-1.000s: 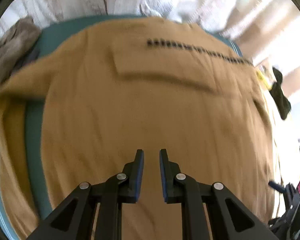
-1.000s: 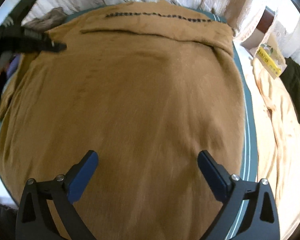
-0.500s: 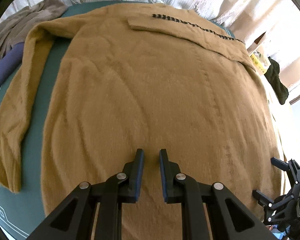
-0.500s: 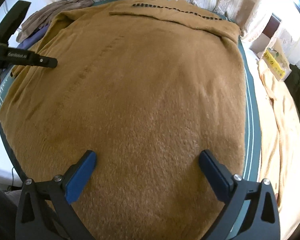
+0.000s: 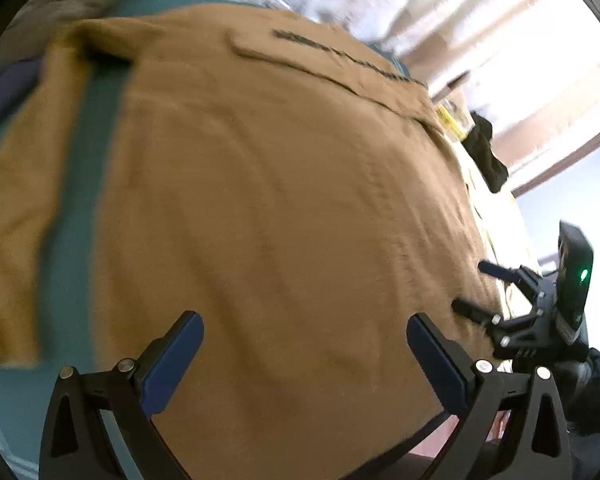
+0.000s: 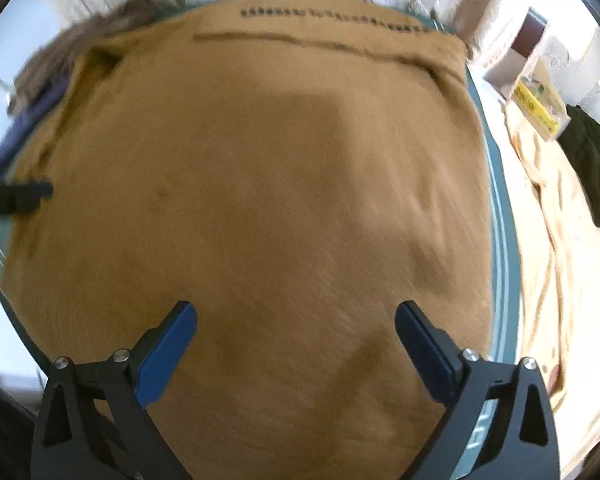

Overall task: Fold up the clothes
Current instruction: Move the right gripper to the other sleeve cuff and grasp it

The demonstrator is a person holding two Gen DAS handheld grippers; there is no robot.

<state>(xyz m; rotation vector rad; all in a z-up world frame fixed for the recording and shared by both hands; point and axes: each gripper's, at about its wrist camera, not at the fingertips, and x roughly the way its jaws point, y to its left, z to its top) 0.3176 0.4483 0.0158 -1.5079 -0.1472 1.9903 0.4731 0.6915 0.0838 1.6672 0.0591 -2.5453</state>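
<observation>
Tan sweater [image 6: 268, 184] spread flat on teal counter [image 5: 72, 264], no body fold visible; left tongs [image 5: 304, 354], right tongs [image 6: 296, 340] wide open, empty.

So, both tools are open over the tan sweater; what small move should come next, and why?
Probably bring the left tool across to the sleeve and close on its cuff. The tan sweater lies flat on the green mat, the sleeve lies spread apart from the body, and the right tool holds nothing, so folding the sleeve inward seems the natural start.
</observation>
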